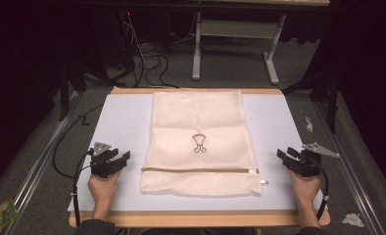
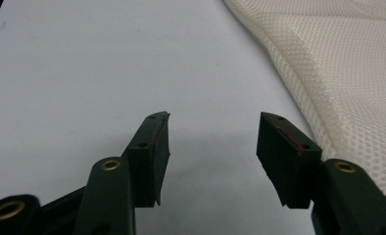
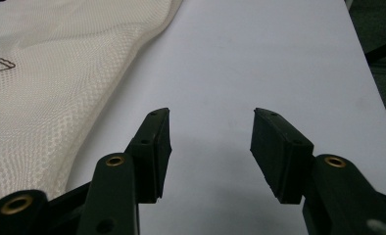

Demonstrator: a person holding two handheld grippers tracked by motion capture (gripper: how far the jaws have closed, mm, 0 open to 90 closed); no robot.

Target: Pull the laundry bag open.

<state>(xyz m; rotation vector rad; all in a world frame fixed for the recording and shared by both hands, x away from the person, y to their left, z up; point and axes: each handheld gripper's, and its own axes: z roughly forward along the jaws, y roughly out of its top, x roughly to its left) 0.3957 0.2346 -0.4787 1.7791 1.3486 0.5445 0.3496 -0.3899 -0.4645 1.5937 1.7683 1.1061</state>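
Observation:
A cream mesh laundry bag (image 1: 199, 142) lies flat in the middle of the white table (image 1: 122, 122), its zipper (image 1: 201, 170) running across near the front edge and a small dark logo (image 1: 199, 143) at its centre. My left gripper (image 1: 120, 159) rests on the table left of the bag, open and holding nothing. In the left gripper view the left gripper (image 2: 213, 134) has the bag's mesh (image 2: 348, 73) to its right. My right gripper (image 1: 285, 154) sits to the right of the bag, open and holding nothing. The right gripper view shows the right gripper (image 3: 210, 128) with the mesh bag (image 3: 49, 83) to its left.
The table has a wooden rim (image 1: 196, 219). Beyond it stand a desk frame (image 1: 235, 44) and loose cables (image 1: 147, 58) on the floor. A coloured packet (image 1: 0, 214) lies on the floor at the lower left, crumpled paper (image 1: 352, 219) at the lower right.

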